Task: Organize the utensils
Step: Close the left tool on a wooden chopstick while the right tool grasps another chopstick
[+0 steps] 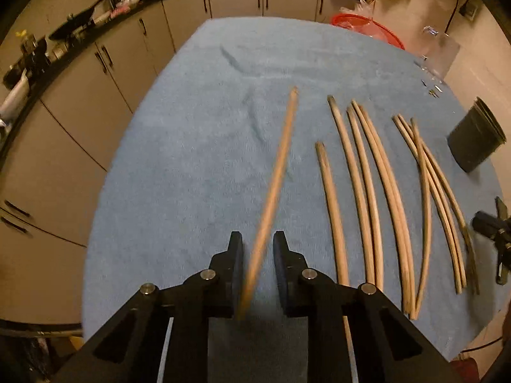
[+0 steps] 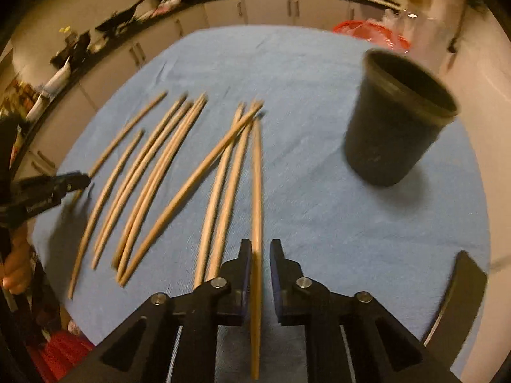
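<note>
Several wooden chopsticks (image 1: 361,188) lie side by side on a blue towel (image 1: 198,159). My left gripper (image 1: 257,239) is open, its jaws on either side of one blurred chopstick (image 1: 274,188) that does not touch them. My right gripper (image 2: 258,247) is open around another chopstick (image 2: 256,223) that rests against the left jaw. A black cup (image 2: 396,121) stands upright to the right of the chopsticks; it also shows in the left wrist view (image 1: 476,137). The left gripper shows at the left edge of the right wrist view (image 2: 60,185).
A red basin (image 1: 367,28) sits past the table's far right edge. Cabinets (image 1: 95,102) and a cluttered counter curve around the left and back. A dark flat object (image 2: 460,296) lies at the right near edge of the towel.
</note>
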